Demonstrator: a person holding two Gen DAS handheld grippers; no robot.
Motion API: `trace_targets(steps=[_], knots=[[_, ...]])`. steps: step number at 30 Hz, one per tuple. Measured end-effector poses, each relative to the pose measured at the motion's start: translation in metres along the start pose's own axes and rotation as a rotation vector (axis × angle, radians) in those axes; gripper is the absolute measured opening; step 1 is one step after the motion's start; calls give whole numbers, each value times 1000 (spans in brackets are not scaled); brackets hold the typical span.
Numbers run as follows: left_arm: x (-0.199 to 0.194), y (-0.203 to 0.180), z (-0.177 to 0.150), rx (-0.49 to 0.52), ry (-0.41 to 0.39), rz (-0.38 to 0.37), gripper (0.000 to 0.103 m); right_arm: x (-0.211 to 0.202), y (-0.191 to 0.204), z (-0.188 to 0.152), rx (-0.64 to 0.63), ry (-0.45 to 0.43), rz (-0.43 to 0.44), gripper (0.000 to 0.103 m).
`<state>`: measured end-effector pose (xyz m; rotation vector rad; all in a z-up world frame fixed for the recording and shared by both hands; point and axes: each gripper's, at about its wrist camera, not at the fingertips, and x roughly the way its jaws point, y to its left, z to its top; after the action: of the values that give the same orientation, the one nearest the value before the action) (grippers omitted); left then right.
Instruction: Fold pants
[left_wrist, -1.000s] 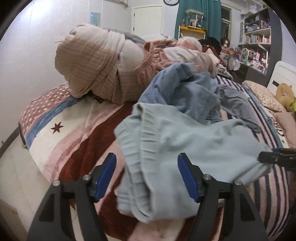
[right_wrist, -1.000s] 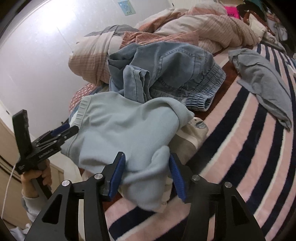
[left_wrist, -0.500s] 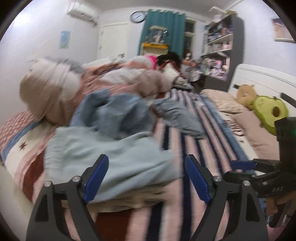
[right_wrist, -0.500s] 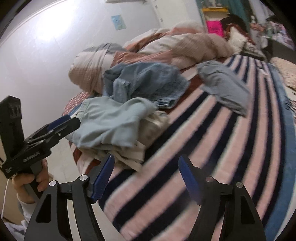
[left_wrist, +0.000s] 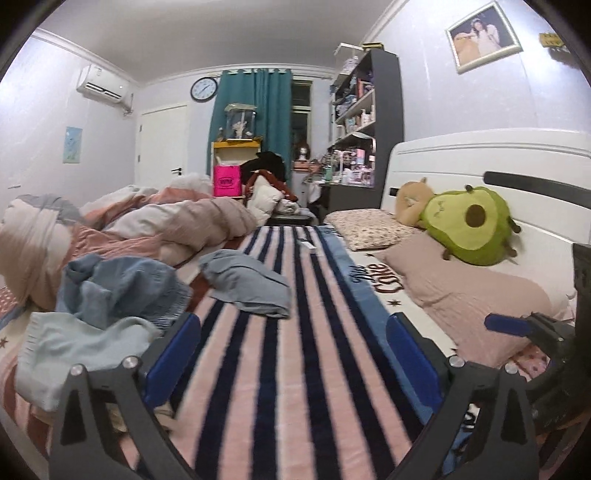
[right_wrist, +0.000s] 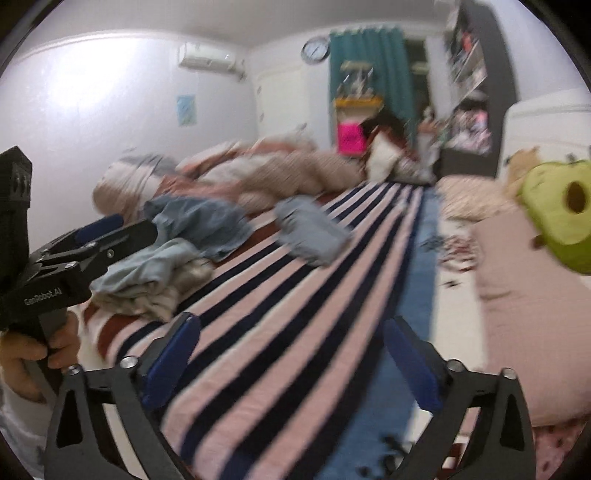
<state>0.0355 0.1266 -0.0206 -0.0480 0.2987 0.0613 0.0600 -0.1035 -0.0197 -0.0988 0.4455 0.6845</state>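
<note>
above bed (left_wrist: 280, 369), both grippers gaping

White lettering "GenRobot.AI" reads along the side of the left gripper (right_wrist: 92, 236) in the right wrist view. Over on the bed, dark script on the blanket's pale border (left_wrist: 373, 275) spells what looks like "Cute", with a smaller word above it too slanted to make out. The pink bag (left_wrist: 226, 181) carries a white logo, too small to read. The wall clock (left_wrist: 204, 89) shows numerals, also too small to read.
</note>
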Motion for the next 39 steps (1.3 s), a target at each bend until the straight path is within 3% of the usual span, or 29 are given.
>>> trace_targets(steps=[6, 17, 39], knots=[[5, -28, -6, 16, 24, -2, 100, -17, -21, -17, 10, -27, -106, 102], [6, -31, -9, 13, 30, 15, 100, -37, -30, -20, 21, -99, -145, 102], [-1, -44, -7, 25, 14, 12, 100, -47, -36, -19, 29, -135, -194, 102]])
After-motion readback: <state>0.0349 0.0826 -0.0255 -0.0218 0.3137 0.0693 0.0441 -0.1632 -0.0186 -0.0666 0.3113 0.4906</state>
